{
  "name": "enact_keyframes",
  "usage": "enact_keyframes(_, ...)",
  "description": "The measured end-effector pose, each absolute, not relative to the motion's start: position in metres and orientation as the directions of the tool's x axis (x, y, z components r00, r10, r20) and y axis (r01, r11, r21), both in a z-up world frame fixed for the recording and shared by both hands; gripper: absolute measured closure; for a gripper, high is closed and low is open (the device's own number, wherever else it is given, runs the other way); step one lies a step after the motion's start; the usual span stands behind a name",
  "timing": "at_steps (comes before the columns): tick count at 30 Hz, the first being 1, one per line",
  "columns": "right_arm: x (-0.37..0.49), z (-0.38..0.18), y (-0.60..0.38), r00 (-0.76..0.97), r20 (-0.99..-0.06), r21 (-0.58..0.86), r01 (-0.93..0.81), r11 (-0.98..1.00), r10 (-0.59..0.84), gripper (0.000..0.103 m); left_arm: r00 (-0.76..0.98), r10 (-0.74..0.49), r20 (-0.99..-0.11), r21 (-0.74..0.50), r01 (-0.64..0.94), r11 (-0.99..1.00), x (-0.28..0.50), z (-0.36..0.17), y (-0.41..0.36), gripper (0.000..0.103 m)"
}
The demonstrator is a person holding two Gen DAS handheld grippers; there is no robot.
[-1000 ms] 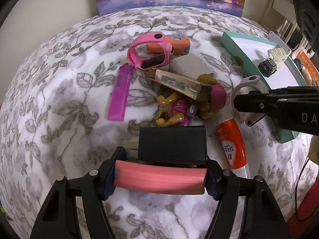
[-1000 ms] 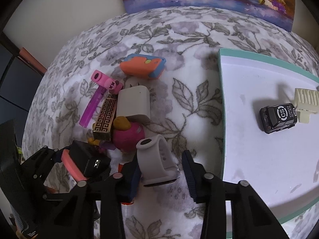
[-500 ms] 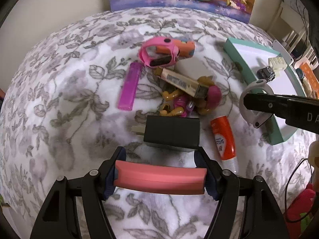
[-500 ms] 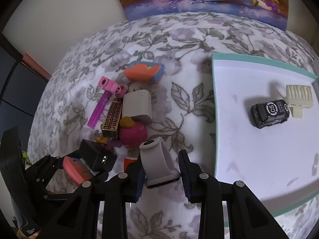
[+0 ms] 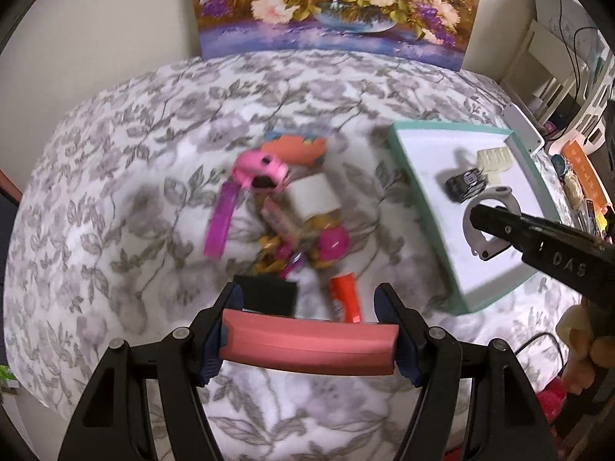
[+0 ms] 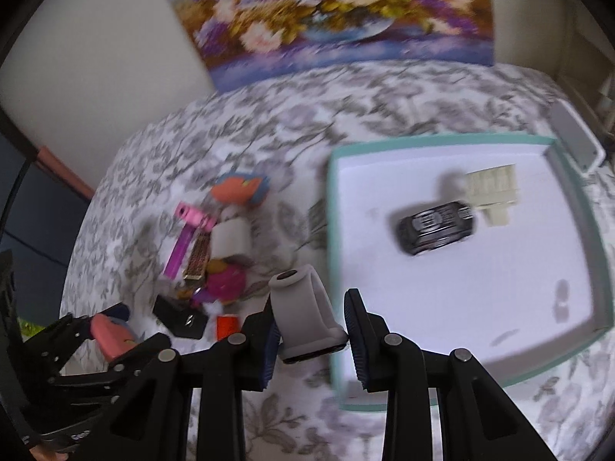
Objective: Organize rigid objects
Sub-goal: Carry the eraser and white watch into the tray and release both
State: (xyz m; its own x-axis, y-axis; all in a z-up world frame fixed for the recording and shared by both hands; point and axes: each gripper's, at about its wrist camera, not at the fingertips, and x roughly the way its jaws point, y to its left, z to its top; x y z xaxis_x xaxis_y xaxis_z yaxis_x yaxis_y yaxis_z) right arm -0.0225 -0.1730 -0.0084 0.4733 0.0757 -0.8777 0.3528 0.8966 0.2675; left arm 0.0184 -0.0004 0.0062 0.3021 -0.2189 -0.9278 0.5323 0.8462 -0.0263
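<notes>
Flowery bedding [image 5: 115, 176] lay under toys. At three o'clock, the right gripper [image 6: 313, 330] squeezed a grey watch band [image 6: 303, 307], the left gripper [image 5: 307, 340] a pink bar [image 5: 307, 345], probably bound for the tray [image 6: 588, 207].

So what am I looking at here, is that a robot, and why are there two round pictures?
No robot: a person holds a two-finger gripper in each hand, and each carries a wide-angle camera looking along its fingers. One picture comes from the left gripper, clamped on a pink bar. The other comes from the right gripper, clamped on a grey watch band. On the flowered blanket lies a pile of toys; beside it a tray holds a black toy car and a cream comb.
</notes>
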Motion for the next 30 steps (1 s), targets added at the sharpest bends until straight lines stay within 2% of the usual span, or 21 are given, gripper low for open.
enact_keyframes(7,-0.044,-0.005,-0.221,0.441,-0.896,0.191,0.492,0.849,-0.054,0.069,0.312,-0.186,-0.932,0.023,0.562,0.827,0.011,0.014,-0.068,0.031)
enact_keyframes(18,-0.079,-0.015,-0.297,0.410,-0.902,0.186,0.650,0.737,-0.134,0.069,0.276,-0.189,-0.942,0.035,0.643,0.765,-0.008,-0.013,-0.173,0.031)
enact_keyframes(30,-0.096,-0.029,-0.337,0.364,-0.914,0.152,0.717,0.681,-0.179,0.069,0.280,-0.231,-0.932,0.031,0.698,0.716,-0.020,-0.037,-0.207,0.031)
